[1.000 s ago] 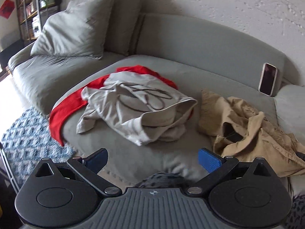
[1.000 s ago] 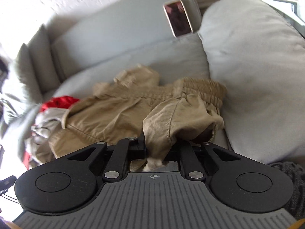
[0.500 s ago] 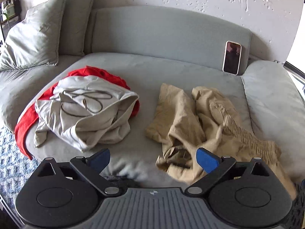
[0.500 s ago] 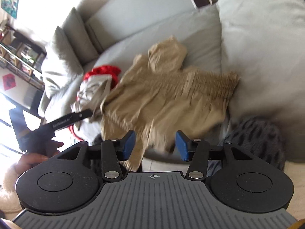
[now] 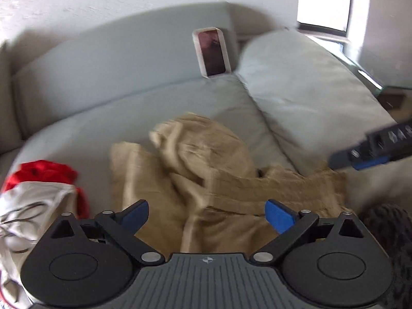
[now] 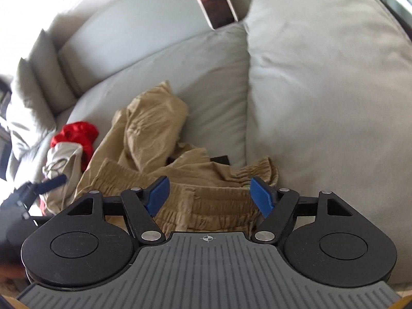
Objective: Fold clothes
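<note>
Lying in a heap at left: red and pale-grey garments (image 6: pixel 69 149) | left gripper (image 5: pixel 207 212) narrowing slightly, holding nothing | crumpled tan elastic-waist trousers (image 6: pixel 154 128) now dropped on grey sofa seat (image 6: pixel 200 77) | right gripper (image 6: pixel 209 193) opening, having let go; fold not started.

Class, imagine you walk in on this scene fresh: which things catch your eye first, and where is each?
The crumpled tan trousers sprawl mid-sofa, elastic waistband nearest both cameras. A red garment under a pale grey hoodie lies left of them. A phone leans on the grey sofa backrest.
</note>
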{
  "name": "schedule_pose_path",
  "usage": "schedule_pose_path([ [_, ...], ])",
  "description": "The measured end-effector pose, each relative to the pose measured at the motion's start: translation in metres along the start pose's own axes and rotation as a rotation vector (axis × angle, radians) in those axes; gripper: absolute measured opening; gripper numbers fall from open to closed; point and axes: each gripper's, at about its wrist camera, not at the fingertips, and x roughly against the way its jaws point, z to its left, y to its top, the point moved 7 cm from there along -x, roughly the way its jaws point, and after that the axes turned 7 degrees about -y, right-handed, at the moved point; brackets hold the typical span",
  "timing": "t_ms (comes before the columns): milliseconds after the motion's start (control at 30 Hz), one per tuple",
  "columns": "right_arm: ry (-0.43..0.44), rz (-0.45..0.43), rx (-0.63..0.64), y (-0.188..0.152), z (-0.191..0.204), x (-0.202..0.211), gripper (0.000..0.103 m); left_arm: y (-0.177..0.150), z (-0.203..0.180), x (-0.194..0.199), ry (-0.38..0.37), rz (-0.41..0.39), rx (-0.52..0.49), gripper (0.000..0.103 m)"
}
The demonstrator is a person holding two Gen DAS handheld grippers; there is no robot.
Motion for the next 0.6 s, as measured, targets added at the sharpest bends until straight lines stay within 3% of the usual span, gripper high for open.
schedule_pose_path([
  [33, 0.000, -0.001, -0.021, 0.000, -0.003, 0.000, 0.075, -0.002, -0.007, -0.006, -0.040, 0.027, -0.014, 0.068],
  [67, 0.003, -0.005, -0.030, -0.001, -0.005, 0.003, 0.075, -0.005, -0.013, -0.010, -0.066, 0.053, -0.026, 0.055],
  [133, 0.012, -0.014, -0.042, -0.002, -0.007, 0.007, 0.075, -0.013, -0.023, -0.006, -0.108, 0.073, -0.069, 0.011],
  [400, 0.027, -0.010, 0.049, -0.006, 0.003, 0.023, 0.079, -0.077, -0.047, 0.081, -0.385, 0.043, -0.207, 0.007],
  [467, -0.002, 0.017, 0.051, -0.005, 0.001, 0.017, 0.087, -0.091, -0.043, 0.088, -0.379, 0.049, -0.182, 0.008],
  [600, -0.082, 0.105, 0.010, 0.002, -0.010, -0.016, 0.087, -0.100, -0.034, 0.085, -0.346, 0.032, -0.080, 0.008],
])
